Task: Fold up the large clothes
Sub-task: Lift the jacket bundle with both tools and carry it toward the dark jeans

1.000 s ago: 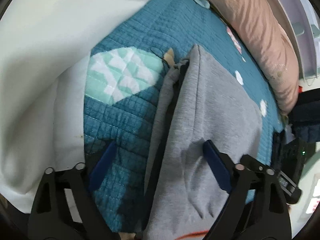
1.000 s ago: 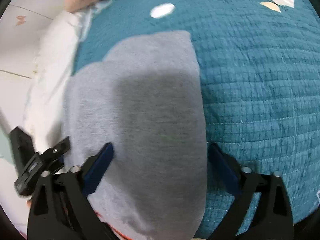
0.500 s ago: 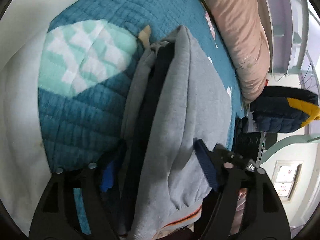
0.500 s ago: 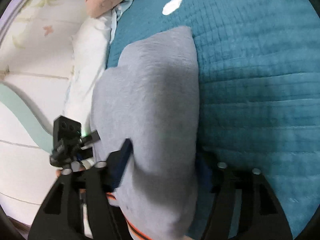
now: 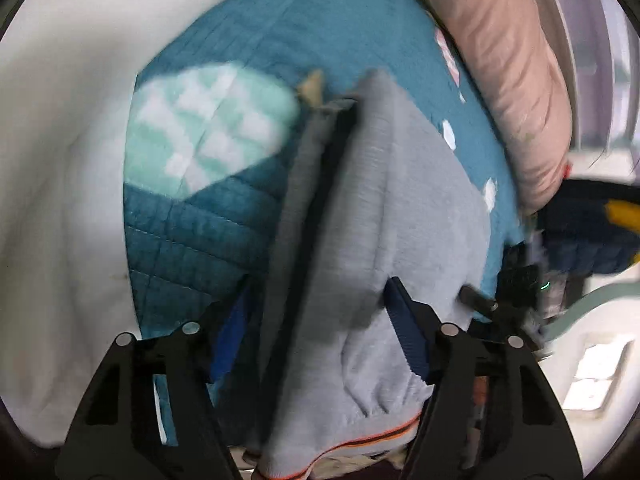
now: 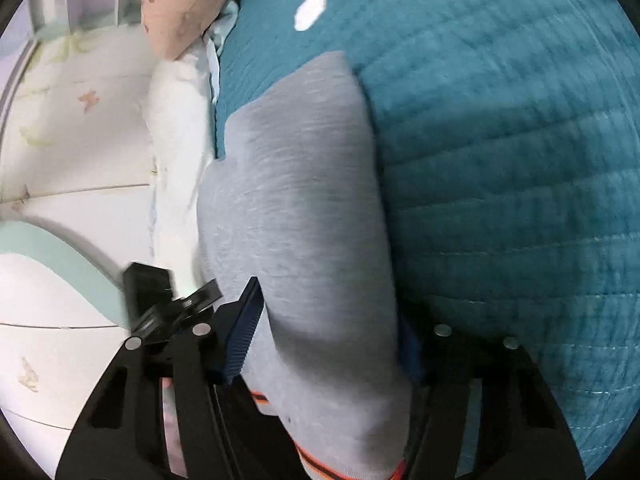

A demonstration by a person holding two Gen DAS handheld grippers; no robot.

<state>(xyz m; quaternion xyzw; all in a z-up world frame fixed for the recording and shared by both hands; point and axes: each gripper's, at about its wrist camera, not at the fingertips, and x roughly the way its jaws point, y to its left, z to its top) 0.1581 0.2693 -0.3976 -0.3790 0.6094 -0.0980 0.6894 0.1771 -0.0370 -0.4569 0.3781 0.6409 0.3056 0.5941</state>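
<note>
Grey folded garment (image 5: pixel 404 216) fills the middle of both wrist views, lying on a teal quilt (image 5: pixel 224 236) with white bedding (image 5: pixel 60 160) at far left and a pink pillow (image 5: pixel 508 76) at upper right of the left view. Left gripper (image 5: pixel 320 328) straddles the garment's near end, jaws closing, blue pads against the bunched cloth. Right gripper (image 6: pixel 324 328) likewise closes on the same garment, its orange-striped hem (image 6: pixel 320 462) at the bottom edge.
</note>
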